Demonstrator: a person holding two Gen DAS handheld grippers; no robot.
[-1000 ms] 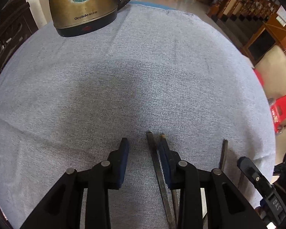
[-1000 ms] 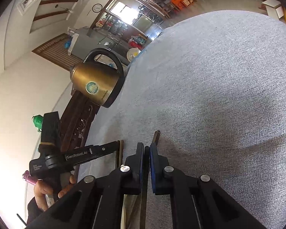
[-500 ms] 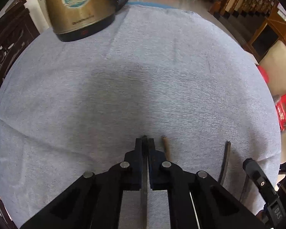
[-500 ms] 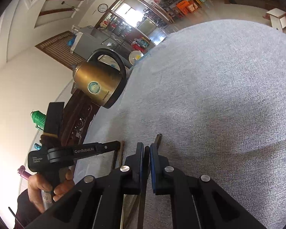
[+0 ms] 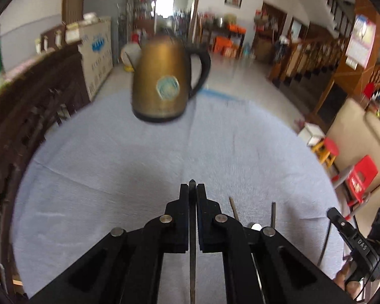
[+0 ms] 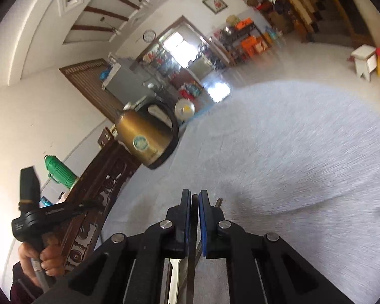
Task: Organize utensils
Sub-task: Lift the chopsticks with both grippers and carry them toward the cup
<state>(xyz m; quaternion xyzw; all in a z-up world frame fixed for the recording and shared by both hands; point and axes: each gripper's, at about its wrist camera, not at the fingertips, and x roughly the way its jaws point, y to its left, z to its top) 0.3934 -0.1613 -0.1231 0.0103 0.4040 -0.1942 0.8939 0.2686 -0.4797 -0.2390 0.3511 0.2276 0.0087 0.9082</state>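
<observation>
Left gripper: we see our left gripper [image 5: 192, 190] pinching a thin dark utensil [image 5: 192, 248], whose pointed tip pokes out just past the fingertips while the rest runs back between the black arms toward the camera.
Right gripper: our right gripper [image 6: 195, 197] is pressed onto a second dark utensil [image 6: 194, 217], held edge-on between the blue pads; in the left wrist view this tool shows only at the right edge.
Loose pieces, left view: two more slim sticks lie on the cloth to the right of the left gripper, a brownish one [image 5: 233, 209] close beside it and a darker one [image 5: 273, 214] further right.
Loose pieces, right view: a brown stick end [image 6: 218, 202] shows just right of the right pad, and a pale flat piece [image 6: 175, 278] sits below the jaws; we cannot tell what it is.
Table: the grey-blue cloth [image 5: 109, 167] covers the table, creased on the left.
Kettle: the brass-coloured kettle [image 5: 162, 78] stands upright at the far edge, well apart from both grippers, blurred in both views.
Person: a hand [image 6: 41, 258] grips the handle of the left tool at the lower left of the right wrist view.
</observation>
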